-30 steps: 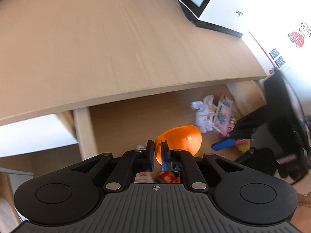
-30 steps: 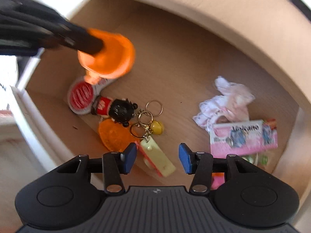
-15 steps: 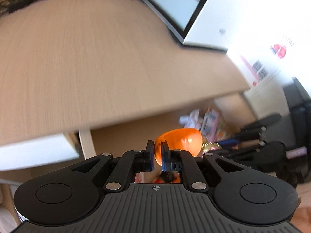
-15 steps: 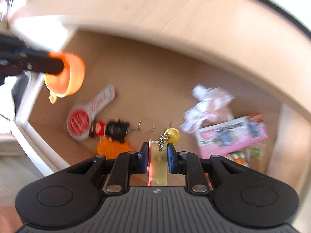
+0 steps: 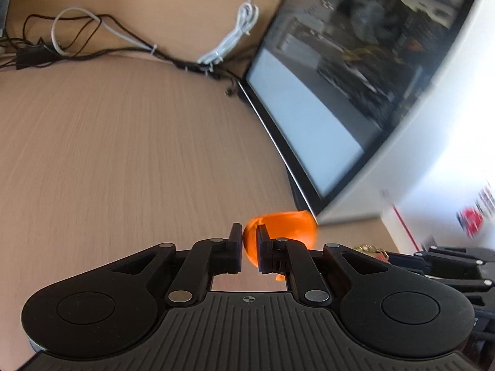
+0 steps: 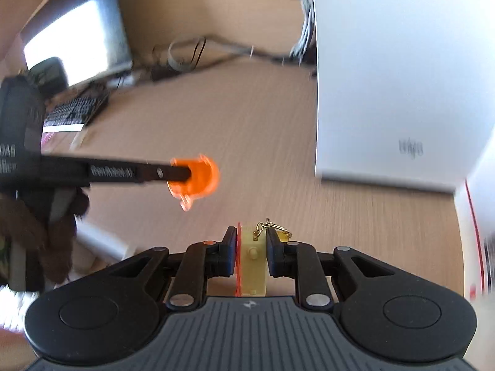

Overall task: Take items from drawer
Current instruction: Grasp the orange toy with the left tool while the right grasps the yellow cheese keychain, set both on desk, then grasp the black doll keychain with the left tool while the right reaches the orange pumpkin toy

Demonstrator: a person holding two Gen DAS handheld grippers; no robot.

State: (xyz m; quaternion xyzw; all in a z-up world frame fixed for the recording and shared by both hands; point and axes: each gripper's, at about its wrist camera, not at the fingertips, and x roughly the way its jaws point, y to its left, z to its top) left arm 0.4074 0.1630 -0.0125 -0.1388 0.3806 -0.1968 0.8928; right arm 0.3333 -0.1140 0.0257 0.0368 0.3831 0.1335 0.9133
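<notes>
Orange cup (image 5: 280, 227) pinched in the left gripper (image 5: 249, 245) hangs over the desk (image 5: 123, 154), left of the right gripper (image 6: 250, 249) clamping a yellow keychain (image 6: 252, 259).

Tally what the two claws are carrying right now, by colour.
Orange: 1, the orange shell in the left claw
Yellow: 1, the yellow keychain in the right claw
Total: 2
</notes>
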